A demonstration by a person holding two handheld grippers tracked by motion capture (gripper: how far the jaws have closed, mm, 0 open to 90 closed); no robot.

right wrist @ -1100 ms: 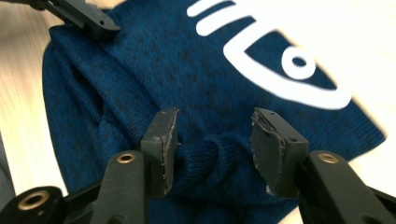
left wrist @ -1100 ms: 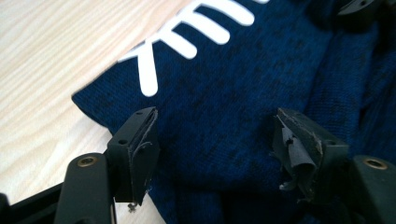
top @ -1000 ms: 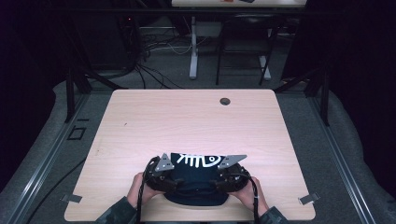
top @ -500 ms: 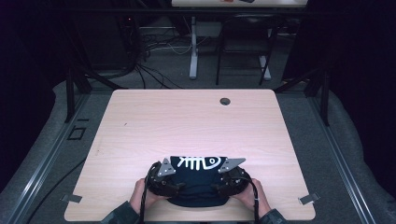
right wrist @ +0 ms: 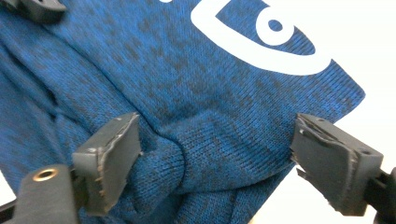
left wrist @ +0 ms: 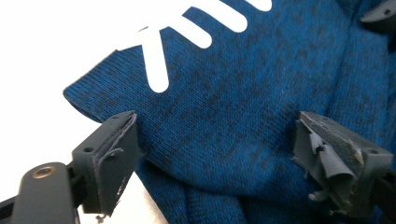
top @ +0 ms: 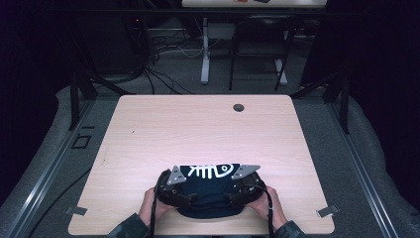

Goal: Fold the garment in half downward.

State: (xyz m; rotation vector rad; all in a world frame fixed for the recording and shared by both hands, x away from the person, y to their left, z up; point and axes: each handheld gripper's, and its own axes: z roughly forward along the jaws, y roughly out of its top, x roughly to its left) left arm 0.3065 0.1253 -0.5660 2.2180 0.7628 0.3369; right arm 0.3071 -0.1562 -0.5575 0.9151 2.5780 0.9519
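A dark blue knitted garment (top: 208,198) with a white fish-bone print (top: 210,171) lies folded near the table's front edge. My left gripper (top: 185,194) rests at its left side and my right gripper (top: 235,192) at its right, each held by a hand. In the left gripper view, the left gripper (left wrist: 219,149) is open, jaws wide apart over the cloth (left wrist: 243,84) near a folded corner. In the right gripper view, the right gripper (right wrist: 217,149) is open too, straddling a thick fold of the garment (right wrist: 187,70). Neither pinches the fabric.
The light wooden table (top: 198,134) has a round cable hole (top: 238,107) at its far edge. Black frame posts stand at both sides, and a desk leg and cables sit on the floor beyond. The other gripper's jaw tip (left wrist: 378,14) shows far off in the left gripper view.
The garment's near part now bulges further toward the front edge between the hands. Both grippers have stayed at its sides with little movement.
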